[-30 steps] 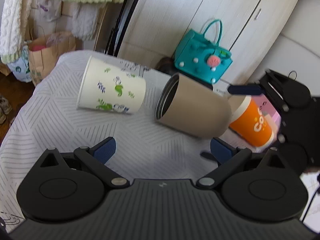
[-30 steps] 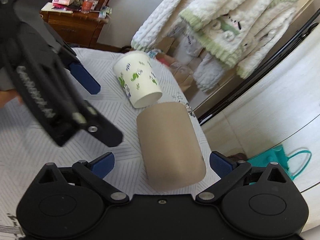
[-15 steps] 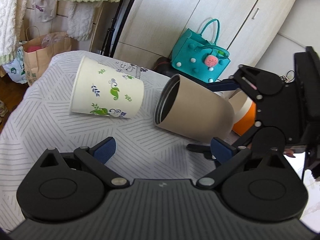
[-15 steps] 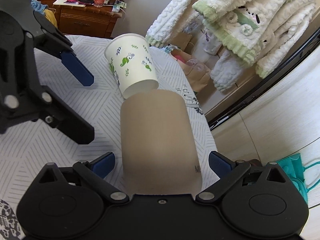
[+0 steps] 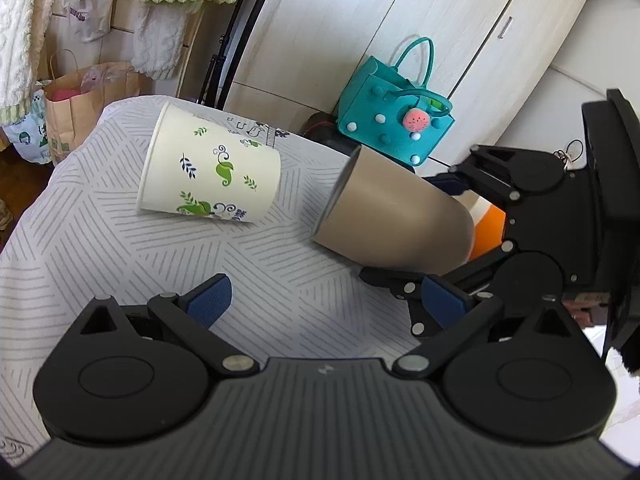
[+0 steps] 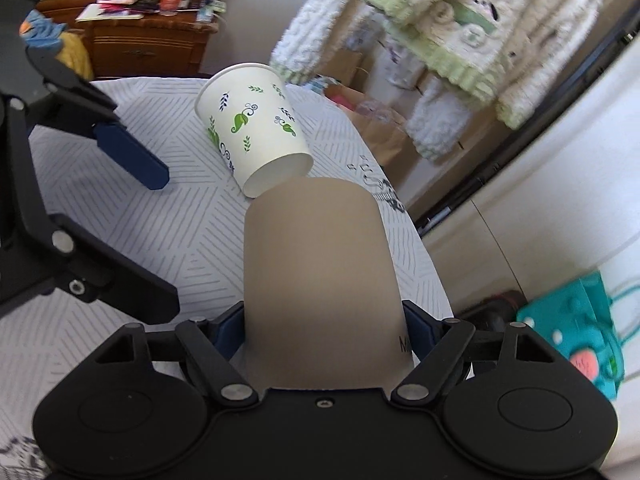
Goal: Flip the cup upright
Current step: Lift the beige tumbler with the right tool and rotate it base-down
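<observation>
White striped cloth covers the table (image 5: 120,264), where the tan cup (image 6: 320,280) lies on its side at frame centre, clamped by the right hand-held gripper (image 6: 326,330), while the left hand-held gripper (image 5: 326,294) hangs open nearby, beside a leaf-printed paper cup (image 5: 210,170).

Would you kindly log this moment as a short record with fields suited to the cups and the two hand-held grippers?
target: tan cylindrical cup, on its side, mouth toward the paper cup
right hand-held gripper: shut on the tan cup's base end
left hand-held gripper: open, holding nothing
neighbour: white leaf-print paper cup, lying on its side
surface: white striped tablecloth
behind: orange cup, mostly hidden
</observation>
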A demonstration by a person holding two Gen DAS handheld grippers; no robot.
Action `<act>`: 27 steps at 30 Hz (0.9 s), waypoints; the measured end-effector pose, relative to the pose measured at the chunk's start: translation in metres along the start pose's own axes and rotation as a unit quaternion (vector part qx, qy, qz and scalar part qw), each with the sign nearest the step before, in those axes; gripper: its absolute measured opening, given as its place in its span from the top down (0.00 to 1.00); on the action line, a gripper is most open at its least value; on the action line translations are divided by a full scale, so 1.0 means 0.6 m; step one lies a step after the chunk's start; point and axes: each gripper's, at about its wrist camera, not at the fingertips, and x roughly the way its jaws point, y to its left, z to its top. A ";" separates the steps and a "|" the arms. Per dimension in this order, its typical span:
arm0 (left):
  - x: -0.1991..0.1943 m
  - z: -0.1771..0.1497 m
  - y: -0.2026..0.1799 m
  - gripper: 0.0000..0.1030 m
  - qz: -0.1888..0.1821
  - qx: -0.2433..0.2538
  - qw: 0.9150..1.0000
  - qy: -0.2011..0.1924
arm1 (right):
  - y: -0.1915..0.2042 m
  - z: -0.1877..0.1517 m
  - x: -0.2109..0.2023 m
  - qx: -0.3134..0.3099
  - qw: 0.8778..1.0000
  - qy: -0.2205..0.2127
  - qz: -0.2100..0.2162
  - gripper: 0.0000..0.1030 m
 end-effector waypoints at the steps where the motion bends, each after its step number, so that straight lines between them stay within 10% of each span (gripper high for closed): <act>1: -0.002 0.000 0.000 0.00 -0.001 0.000 1.000 0.000 | 0.004 -0.002 -0.002 0.002 1.000 0.007 -0.006 0.20; 27: -0.100 -0.075 -0.067 0.00 -0.059 0.023 0.998 0.024 | 0.097 -0.091 -0.167 0.153 0.987 0.020 -0.032 0.21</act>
